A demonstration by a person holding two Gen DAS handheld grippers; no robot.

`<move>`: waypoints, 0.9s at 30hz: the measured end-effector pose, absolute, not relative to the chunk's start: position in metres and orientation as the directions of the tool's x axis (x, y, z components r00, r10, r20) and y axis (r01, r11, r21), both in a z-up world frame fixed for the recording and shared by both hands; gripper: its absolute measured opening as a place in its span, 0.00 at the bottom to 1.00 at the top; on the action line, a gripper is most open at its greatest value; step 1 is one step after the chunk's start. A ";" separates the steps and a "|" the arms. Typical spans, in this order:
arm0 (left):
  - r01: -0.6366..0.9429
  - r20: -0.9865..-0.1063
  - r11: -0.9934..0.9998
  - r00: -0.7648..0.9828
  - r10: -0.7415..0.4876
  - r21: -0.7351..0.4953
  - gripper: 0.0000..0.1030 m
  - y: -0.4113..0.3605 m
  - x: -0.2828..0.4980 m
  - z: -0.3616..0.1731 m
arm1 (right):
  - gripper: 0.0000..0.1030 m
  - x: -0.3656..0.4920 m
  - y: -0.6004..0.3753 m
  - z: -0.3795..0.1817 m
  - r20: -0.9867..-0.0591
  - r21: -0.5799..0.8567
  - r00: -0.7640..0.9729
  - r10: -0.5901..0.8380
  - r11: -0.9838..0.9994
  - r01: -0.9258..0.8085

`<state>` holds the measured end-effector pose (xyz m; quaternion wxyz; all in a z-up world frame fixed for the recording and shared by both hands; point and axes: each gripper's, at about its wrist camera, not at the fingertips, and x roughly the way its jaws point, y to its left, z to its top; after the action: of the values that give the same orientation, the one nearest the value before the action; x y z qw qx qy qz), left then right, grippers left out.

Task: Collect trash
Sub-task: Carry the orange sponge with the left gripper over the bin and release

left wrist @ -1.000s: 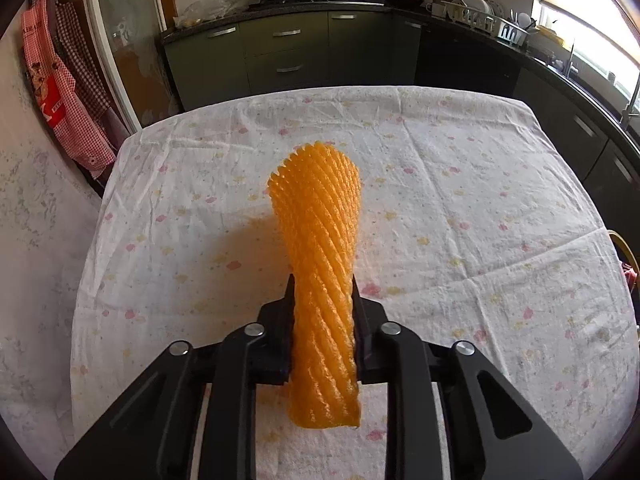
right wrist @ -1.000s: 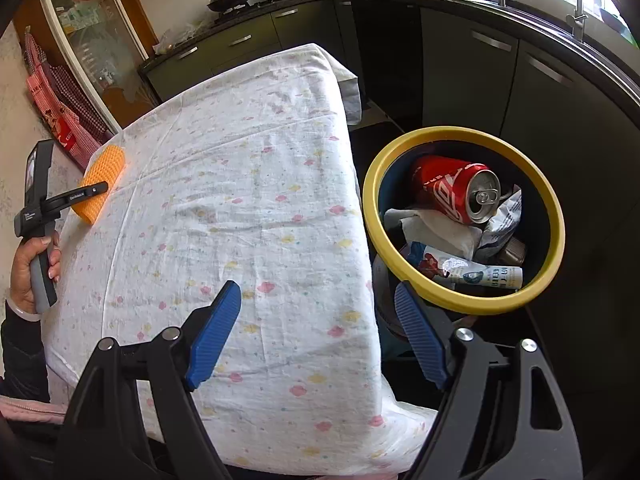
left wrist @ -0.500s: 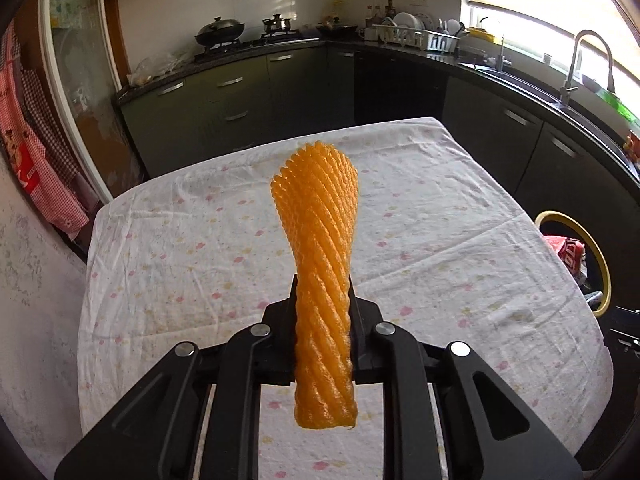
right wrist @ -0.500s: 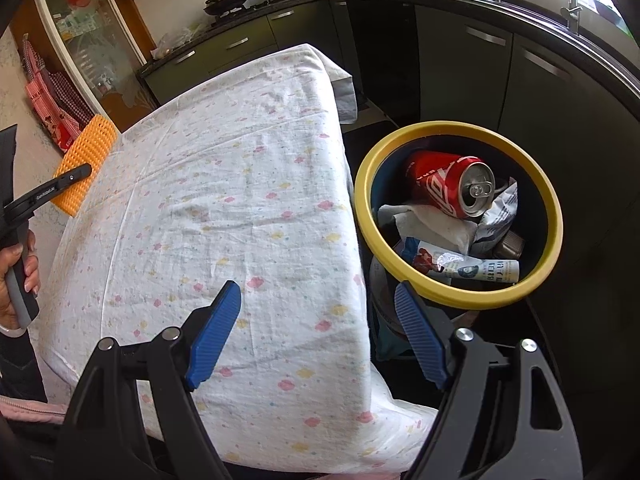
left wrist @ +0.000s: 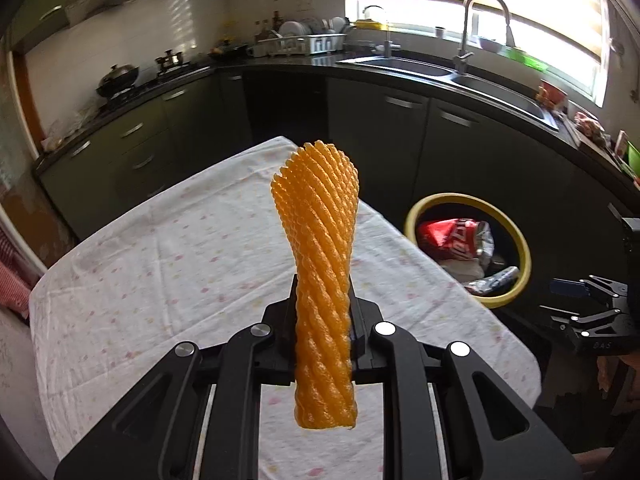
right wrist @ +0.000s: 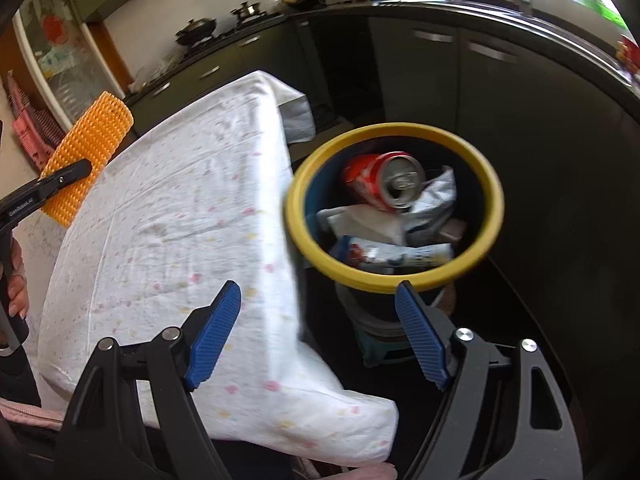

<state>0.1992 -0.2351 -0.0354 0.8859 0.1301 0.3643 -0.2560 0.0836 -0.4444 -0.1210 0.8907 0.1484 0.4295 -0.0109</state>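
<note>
My left gripper (left wrist: 322, 300) is shut on an orange foam net sleeve (left wrist: 320, 240), which stands upright between its jaws, lifted above the table (left wrist: 160, 264). From the right wrist view the same orange sleeve (right wrist: 86, 152) hangs at the far left, pinched by the left gripper's black finger. A yellow-rimmed trash bin (left wrist: 520, 240) stands on the floor to the right of the table, holding a red can (left wrist: 448, 236), paper and wrappers. My right gripper (right wrist: 318, 320) is open with nothing between its blue pads, near the table corner and the bin (right wrist: 494, 200).
The table wears a white flowered cloth (right wrist: 180, 220). Dark kitchen cabinets (left wrist: 460, 148), a sink with tap (left wrist: 464, 32) and a stove with pots (left wrist: 120, 76) ring the room. A person's hand (right wrist: 16, 284) grips the left tool's handle. The bin rests on a low stool (right wrist: 380, 344).
The left gripper has risen and swung to the right with the orange sleeve, bringing the bin into its view. The right gripper has shifted a little towards the bin.
</note>
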 end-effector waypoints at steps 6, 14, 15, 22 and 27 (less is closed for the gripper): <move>0.683 -0.748 0.730 0.478 -0.459 -0.012 0.17 -0.321 0.188 -0.038 | 0.74 0.053 -0.487 -0.121 -0.754 0.263 0.655 0.039 0.933 0.247; 0.749 -0.780 0.661 0.387 -0.492 -0.045 0.17 -0.427 0.186 -0.061 | 0.74 0.022 -0.529 -0.137 -0.743 0.316 0.669 0.021 0.892 0.322; 0.757 -0.783 0.652 0.381 -0.492 -0.041 0.17 -0.437 0.184 -0.064 | 0.74 0.021 -0.532 -0.139 -0.744 0.321 0.668 0.022 0.889 0.328; 0.862 -0.824 0.506 0.313 -0.472 0.037 0.17 -0.496 0.176 -0.087 | 0.74 0.016 -0.547 -0.151 -0.752 0.338 0.658 0.028 0.874 0.349; 0.921 -0.851 0.369 0.289 -0.438 0.123 0.17 -0.522 0.174 -0.106 | 0.74 0.019 -0.547 -0.155 -0.753 0.350 0.657 0.041 0.871 0.346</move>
<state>0.1745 -0.5222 -0.1063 0.7363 0.3200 0.3776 -0.4614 0.0186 -0.5474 -0.1547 0.8783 0.2391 0.4049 -0.0868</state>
